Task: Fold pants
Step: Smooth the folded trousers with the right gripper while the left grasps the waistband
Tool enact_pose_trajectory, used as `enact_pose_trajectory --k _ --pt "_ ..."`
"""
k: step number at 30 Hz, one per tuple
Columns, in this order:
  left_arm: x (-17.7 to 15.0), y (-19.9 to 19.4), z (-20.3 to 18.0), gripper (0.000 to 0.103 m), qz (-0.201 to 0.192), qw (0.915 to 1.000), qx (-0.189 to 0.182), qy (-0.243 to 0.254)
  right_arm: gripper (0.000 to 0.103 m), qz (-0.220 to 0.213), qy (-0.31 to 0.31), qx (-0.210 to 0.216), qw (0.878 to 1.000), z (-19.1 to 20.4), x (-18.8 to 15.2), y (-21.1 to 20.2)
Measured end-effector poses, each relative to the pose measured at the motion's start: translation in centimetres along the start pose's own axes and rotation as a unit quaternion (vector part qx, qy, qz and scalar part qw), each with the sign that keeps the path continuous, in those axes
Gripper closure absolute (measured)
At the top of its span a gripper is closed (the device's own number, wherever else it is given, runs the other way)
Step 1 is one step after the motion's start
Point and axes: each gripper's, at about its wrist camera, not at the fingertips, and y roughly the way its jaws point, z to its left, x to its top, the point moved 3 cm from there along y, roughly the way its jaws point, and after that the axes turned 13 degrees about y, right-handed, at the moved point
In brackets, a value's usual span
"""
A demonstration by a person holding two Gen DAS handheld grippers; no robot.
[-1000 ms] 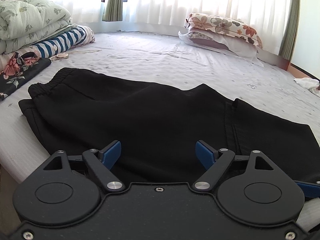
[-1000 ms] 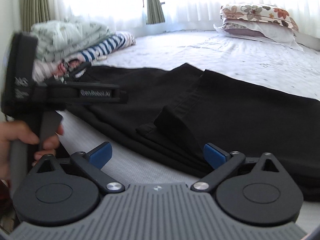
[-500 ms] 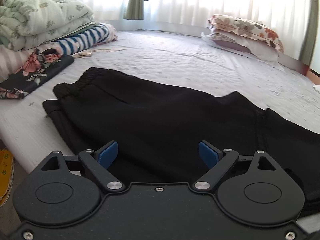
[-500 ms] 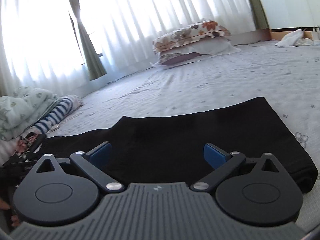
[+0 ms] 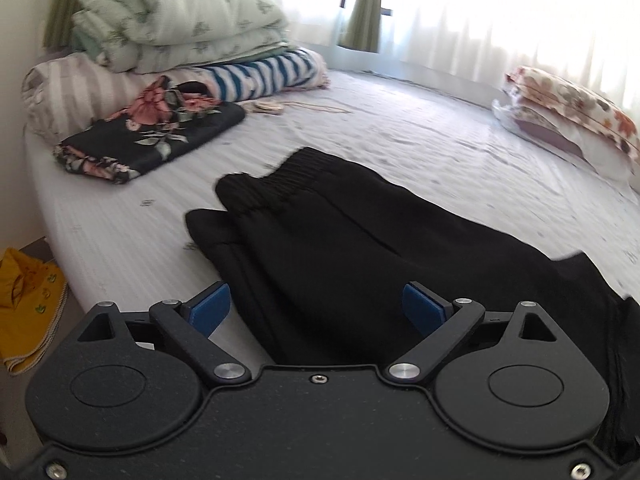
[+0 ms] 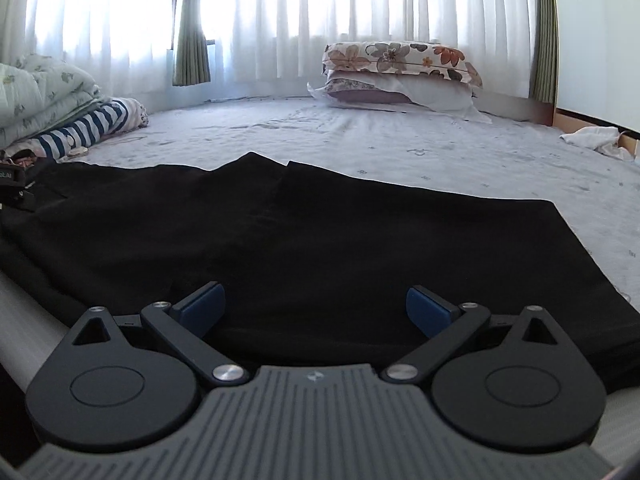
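Black pants (image 5: 360, 248) lie flat along the near edge of the bed, legs folded together, with the elastic waistband (image 5: 276, 184) at the left end. In the right wrist view the pants (image 6: 320, 232) spread across the frame, leg ends at the right. My left gripper (image 5: 316, 308) is open and empty, just above the pants near the waist end. My right gripper (image 6: 316, 308) is open and empty, above the leg part near the bed's front edge. The left gripper's body (image 6: 12, 184) shows at the far left of the right wrist view.
A stack of folded quilts (image 5: 176, 20), a striped cloth (image 5: 260, 76) and a dark floral cloth (image 5: 152, 136) lie at the bed's left end. Floral pillows (image 6: 396, 72) sit at the far side by the curtains. A yellow bag (image 5: 24, 304) lies on the floor.
The left gripper has swung left towards the waistband end. The right gripper has swung right and now faces the leg part. Both stay open.
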Motion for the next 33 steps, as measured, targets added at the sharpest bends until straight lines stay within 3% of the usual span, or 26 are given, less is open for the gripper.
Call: enact_pose_trajectory --k 3,11,17,24,28,30,32,33 --pt "0.4 1.0 1.7 0.009 0.001 0.9992 0.019 -0.034 0.000 0.000 -0.023 -0.004 1.000 0.6 -0.5 0.1" --pt "0.4 3.4 5.2 0.006 0.004 0.9898 0.067 -0.125 0.000 -0.001 -0.013 0.012 1.000 0.1 -0.6 0.6" --pt "0.6 5.3 5.5 0.000 0.005 0.9868 0.064 -0.149 0.000 -0.003 -0.010 0.018 1.000 -0.1 -0.7 0.7" --pt "0.8 6.6 5.3 0.001 -0.011 0.9853 0.060 -0.160 0.000 -0.005 -0.009 0.020 1.000 -0.3 -0.8 0.5" --pt "0.7 6.6 5.1 0.023 -0.024 0.9843 0.038 -0.171 0.000 -0.005 -0.010 0.019 1.000 -0.3 -0.8 0.5" --pt "0.6 6.5 5.0 0.033 -0.023 0.9841 0.050 -0.169 0.000 -0.005 -0.010 0.019 1.000 -0.3 -0.8 0.5" --pt "0.5 6.2 5.2 0.058 -0.023 0.9829 0.063 -0.171 0.000 -0.005 -0.010 0.019 1.000 -0.4 -0.8 0.5" --pt "0.4 6.1 5.4 0.062 -0.025 0.9823 0.064 -0.174 0.000 -0.004 -0.009 0.020 1.000 -0.3 -0.8 0.5"
